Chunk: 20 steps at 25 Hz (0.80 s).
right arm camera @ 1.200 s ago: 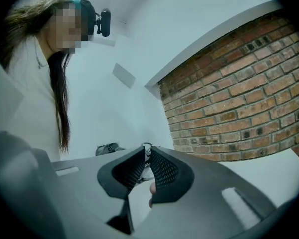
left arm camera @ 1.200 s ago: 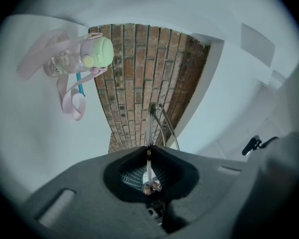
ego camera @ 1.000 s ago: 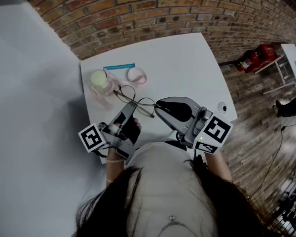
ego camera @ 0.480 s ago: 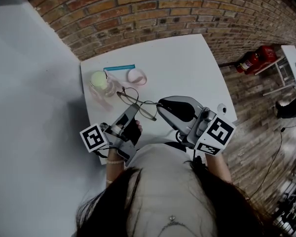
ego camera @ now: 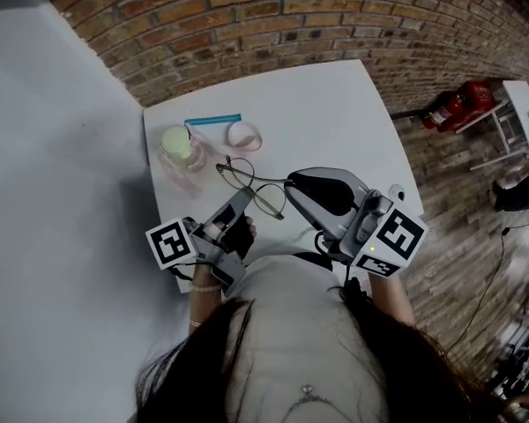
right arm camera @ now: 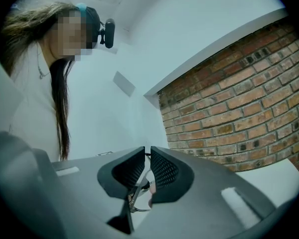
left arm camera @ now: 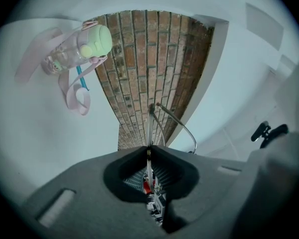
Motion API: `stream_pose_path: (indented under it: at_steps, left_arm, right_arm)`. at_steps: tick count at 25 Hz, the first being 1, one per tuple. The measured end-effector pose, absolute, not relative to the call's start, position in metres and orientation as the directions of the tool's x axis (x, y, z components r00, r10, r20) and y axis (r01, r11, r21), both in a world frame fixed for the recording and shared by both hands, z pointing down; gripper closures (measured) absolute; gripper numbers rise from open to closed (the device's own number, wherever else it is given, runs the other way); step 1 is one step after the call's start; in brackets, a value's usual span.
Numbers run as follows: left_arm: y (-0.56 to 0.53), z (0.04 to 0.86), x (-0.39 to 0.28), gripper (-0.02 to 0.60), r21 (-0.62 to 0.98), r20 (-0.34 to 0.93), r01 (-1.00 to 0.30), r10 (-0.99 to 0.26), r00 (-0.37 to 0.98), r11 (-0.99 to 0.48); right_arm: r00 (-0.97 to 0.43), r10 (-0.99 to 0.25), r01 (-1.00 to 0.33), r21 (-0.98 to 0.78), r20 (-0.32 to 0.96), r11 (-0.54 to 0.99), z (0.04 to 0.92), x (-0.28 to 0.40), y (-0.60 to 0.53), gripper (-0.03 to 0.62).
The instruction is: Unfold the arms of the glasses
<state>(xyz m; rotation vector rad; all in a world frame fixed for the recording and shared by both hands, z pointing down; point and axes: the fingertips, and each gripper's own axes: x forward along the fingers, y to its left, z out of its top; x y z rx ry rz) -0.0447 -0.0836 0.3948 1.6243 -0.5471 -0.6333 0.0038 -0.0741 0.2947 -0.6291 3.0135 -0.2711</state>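
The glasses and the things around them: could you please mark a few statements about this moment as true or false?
1. Both the left gripper and the right gripper grip the glasses. True.
2. The bottle has a red lid. False: the lid is pale green.
3. A blue stick lies on the table near the bottle. True.
4. The left gripper's jaws stand wide apart. False: they are closed on a thin part of the glasses.
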Motion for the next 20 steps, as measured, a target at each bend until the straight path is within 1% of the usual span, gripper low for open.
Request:
stream_pose_path:
  at_steps: [20]
  left_arm:
    - [-0.076, 0.397, -0.029, 0.558, 0.989, -0.069, -0.025, -0.606, 0.793, -0.145]
  right_arm:
    - [-0.9, -0.433, -0.42, -0.17, -0.048, 0.892, 0.28, 0.015, -0.08, 0.551]
